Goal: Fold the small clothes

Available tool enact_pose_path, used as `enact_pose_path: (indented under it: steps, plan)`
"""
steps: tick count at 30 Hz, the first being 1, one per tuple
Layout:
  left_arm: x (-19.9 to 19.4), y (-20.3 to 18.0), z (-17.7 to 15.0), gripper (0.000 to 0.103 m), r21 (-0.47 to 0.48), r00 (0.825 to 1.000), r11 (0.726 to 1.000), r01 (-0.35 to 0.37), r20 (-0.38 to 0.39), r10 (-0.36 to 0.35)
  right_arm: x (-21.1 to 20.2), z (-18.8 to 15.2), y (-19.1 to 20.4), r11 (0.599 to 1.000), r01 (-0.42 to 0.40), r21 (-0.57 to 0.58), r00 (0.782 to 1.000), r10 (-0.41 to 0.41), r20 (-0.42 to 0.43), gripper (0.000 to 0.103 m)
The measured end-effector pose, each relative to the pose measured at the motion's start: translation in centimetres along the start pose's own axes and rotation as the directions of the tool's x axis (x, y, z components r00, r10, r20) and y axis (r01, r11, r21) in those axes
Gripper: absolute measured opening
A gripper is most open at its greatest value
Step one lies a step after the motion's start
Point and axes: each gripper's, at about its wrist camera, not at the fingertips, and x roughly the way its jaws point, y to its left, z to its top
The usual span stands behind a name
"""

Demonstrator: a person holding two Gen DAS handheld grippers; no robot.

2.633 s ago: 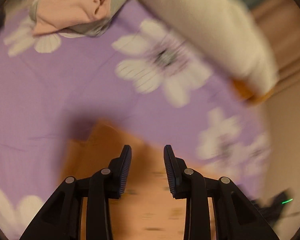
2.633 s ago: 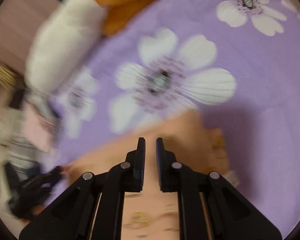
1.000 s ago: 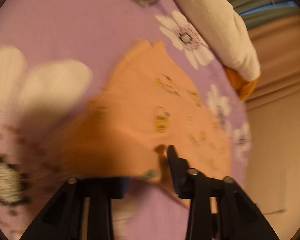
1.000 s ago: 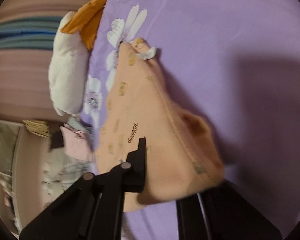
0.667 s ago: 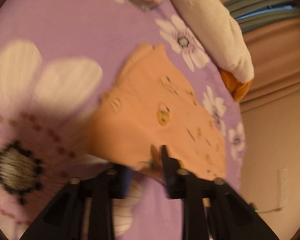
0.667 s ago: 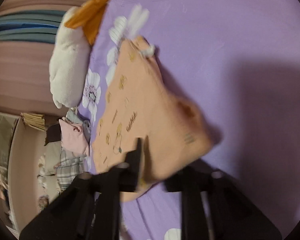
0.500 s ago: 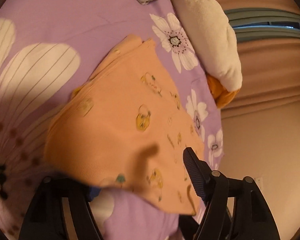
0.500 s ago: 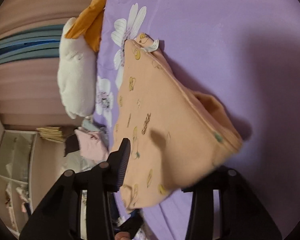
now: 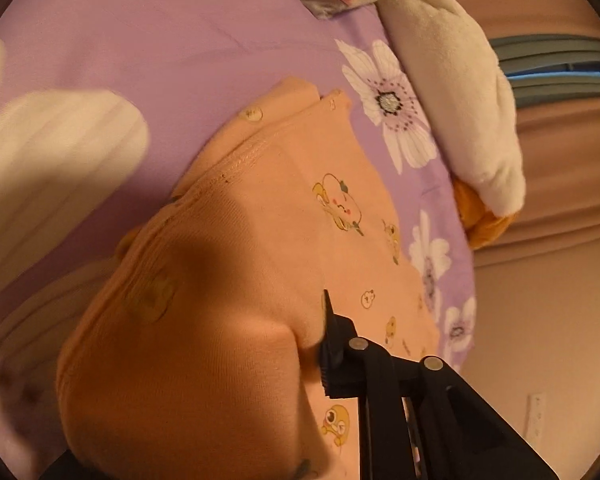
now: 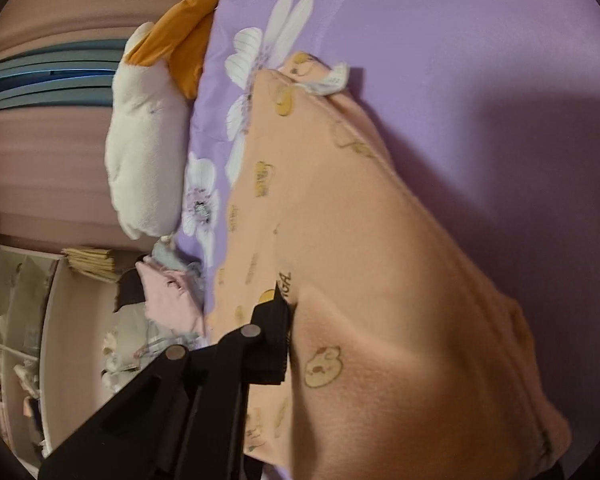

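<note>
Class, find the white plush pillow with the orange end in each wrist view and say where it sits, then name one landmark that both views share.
Left wrist view: the white plush pillow runs down the upper right, along the far edge of the purple sheet.
Right wrist view: the pillow lies at the left, its orange end uppermost.
Shared landmark: the peach garment with cartoon prints, in front of the pillow.

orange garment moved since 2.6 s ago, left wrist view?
Yes. The orange garment has been lifted in the left claw and now drapes across the frame, reaching up toward the white plush toy on the purple sheet.
</note>
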Motion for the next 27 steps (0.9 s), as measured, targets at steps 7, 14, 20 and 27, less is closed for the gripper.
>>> enact_pose_path:
  steps: [7,14,20,27]
  plan:
    - [-8.6,-1.3,-4.7,0.01,0.191,0.999,0.981,0.04,-0.013,-0.038,-8.7,-3.2,1.4,0.987,-0.119,-0.108,0.993,0.119,-0.009,0.008]
    - [-9.3,4.1,-9.4,0.011,0.195,0.997,0.981,0.003,-0.077,0.013,-12.7,-6.3,-5.0,0.997,0.017,-0.076,0.998,-0.022,-0.066,0.01]
    - [-12.2,5.5,-9.5,0.016,0.261,0.998,0.963,-0.061,0.007,0.062,-16.2,-6.8,-5.6,0.98,0.13,-0.151,0.991,-0.127,0.027,0.01]
    - [-16.4,7.9,-10.0,0.015,0.383,0.954,0.877,-0.289,0.188,0.232,-21.6,-6.9,-7.8,0.951,0.238,-0.197,0.971,-0.227,0.081,0.009]
